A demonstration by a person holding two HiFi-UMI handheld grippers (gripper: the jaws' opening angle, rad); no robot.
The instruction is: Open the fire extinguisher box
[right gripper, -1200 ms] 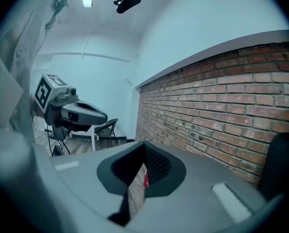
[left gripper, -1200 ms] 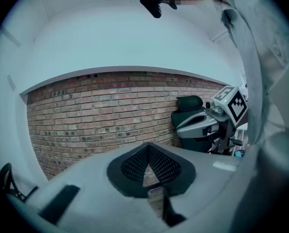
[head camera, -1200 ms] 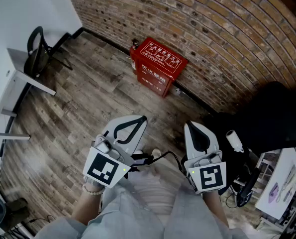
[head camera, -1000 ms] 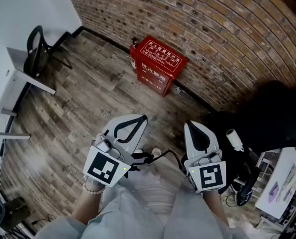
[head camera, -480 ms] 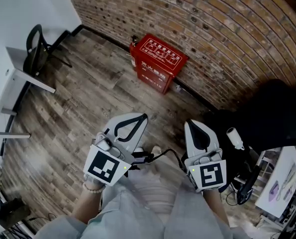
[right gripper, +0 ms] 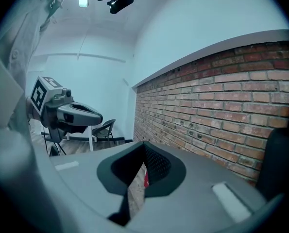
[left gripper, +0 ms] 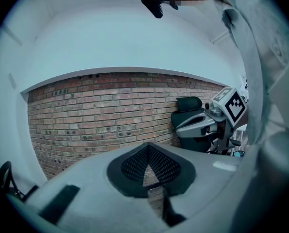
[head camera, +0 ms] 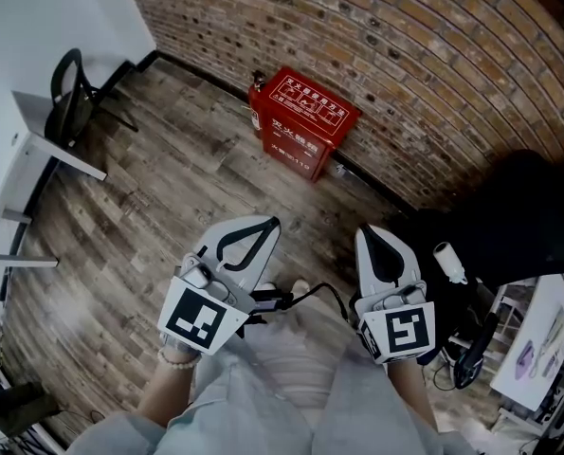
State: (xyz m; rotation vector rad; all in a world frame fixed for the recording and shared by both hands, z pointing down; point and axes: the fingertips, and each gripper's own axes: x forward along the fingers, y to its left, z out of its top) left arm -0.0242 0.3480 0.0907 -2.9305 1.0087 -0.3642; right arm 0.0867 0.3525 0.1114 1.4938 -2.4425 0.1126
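Observation:
The red fire extinguisher box [head camera: 305,121] stands on the wooden floor against the brick wall, lid down, with white print on its top and front. A red extinguisher [head camera: 255,102] stands at its left side. My left gripper [head camera: 265,226] and right gripper [head camera: 372,237] are held side by side well short of the box, both shut and empty. In the left gripper view the jaws [left gripper: 146,148] meet at a point before the brick wall. In the right gripper view a red sliver of the box [right gripper: 146,178] shows through the gap below the shut jaws [right gripper: 144,152].
A black folding chair [head camera: 71,93] and a white desk [head camera: 45,145] are at the left. A black office chair [head camera: 518,216] and a cluttered stand [head camera: 471,349] are at the right. Wooden floor [head camera: 168,188] lies between me and the box.

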